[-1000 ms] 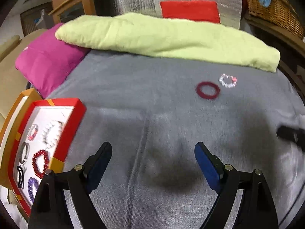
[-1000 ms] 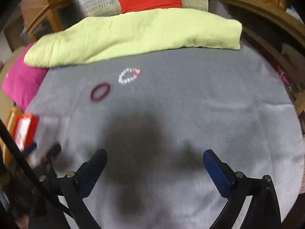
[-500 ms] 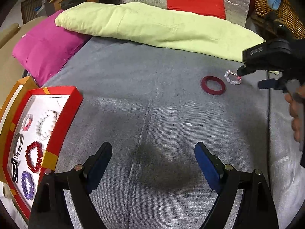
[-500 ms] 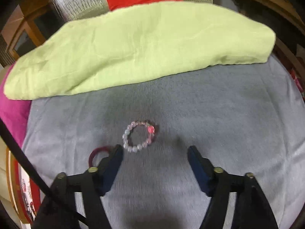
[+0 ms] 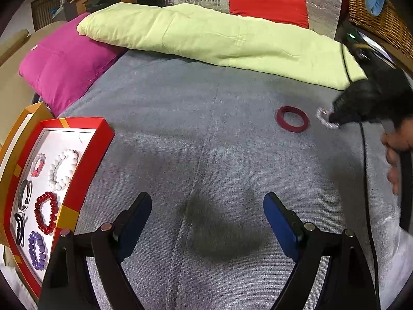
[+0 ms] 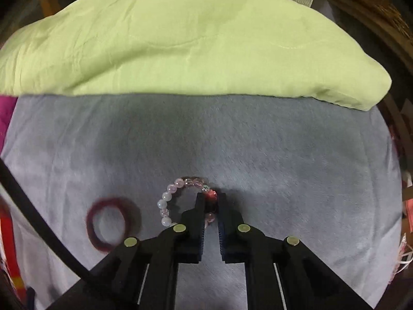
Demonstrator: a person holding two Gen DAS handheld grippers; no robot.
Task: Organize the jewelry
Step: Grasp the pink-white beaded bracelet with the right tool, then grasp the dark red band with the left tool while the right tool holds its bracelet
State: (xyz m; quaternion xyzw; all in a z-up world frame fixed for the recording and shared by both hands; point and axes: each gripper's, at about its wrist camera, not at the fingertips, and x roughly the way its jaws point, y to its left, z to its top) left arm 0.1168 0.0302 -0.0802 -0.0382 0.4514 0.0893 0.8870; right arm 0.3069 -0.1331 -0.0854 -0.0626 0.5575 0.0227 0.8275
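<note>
A pale pink beaded bracelet [image 6: 167, 199] with one red bead lies on the grey blanket [image 6: 284, 160]. My right gripper [image 6: 210, 200] is shut on the bracelet's right side, at the red bead. To its left lies a dark red ring bracelet [image 6: 108, 222]. From the left wrist view, the red ring [image 5: 292, 118] and the beaded bracelet [image 5: 324, 118] sit at the far right under the right gripper [image 5: 335, 121], which a hand [image 5: 397, 144] holds. My left gripper [image 5: 206, 219] hangs open over bare blanket. A red tray [image 5: 85, 165] at the left holds several bracelets.
A light green quilt [image 5: 219, 41] lies folded along the blanket's far side, with a magenta pillow [image 5: 62, 67] to its left and a red cushion [image 5: 268, 7] behind. A wicker basket [image 5: 382, 20] stands at the far right. A black cable [image 5: 364, 160] trails across the blanket.
My right gripper moved in over the beaded bracelet, came down and shut on it at the red bead. The left gripper stayed open and nearly still.
</note>
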